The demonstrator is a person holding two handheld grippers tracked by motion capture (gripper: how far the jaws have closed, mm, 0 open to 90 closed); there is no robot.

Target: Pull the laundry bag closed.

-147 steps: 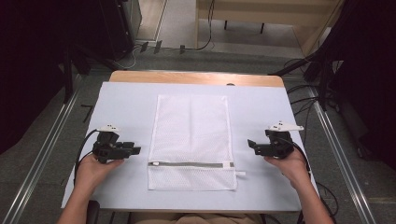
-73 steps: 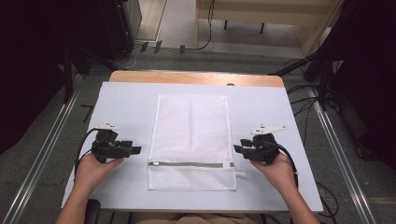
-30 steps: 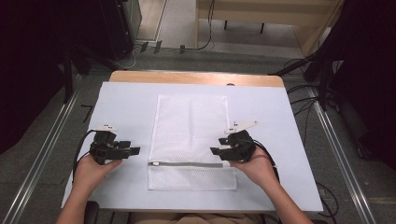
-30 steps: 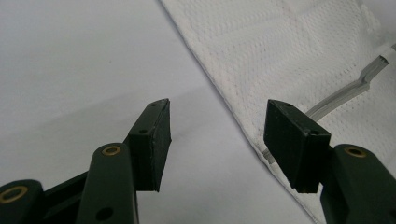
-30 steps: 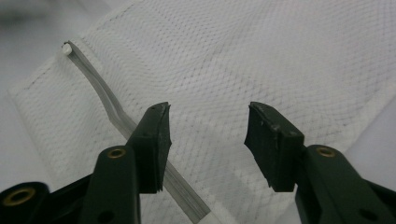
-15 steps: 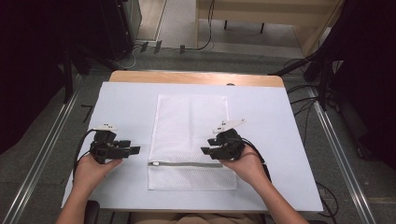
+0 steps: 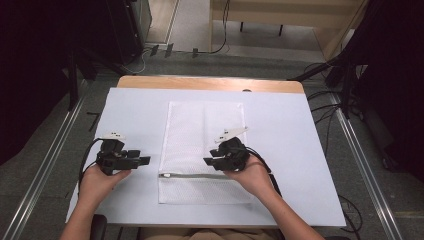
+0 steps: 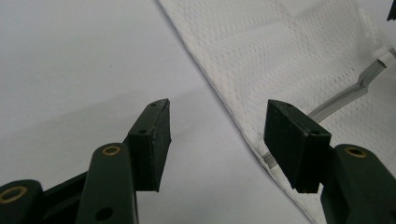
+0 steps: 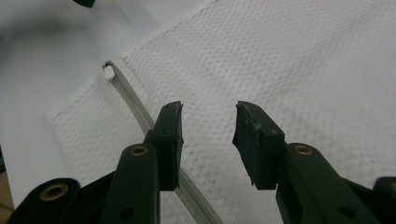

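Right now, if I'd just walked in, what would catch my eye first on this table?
A white mesh laundry bag lies flat mid-table on a pale sheet, its grey zipper running across near the person's side. The right gripper hovers over the bag with open fingers, just above the zipper; the left gripper waits, open, beside the bag's edge.

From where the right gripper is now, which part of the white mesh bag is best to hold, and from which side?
Probably the mesh bag just above the grey zipper, pinched from above. The bag lies flat on the table, so no edge stands up; the open right gripper is already over that fabric. The left gripper, also open, sits at the bag's left edge.
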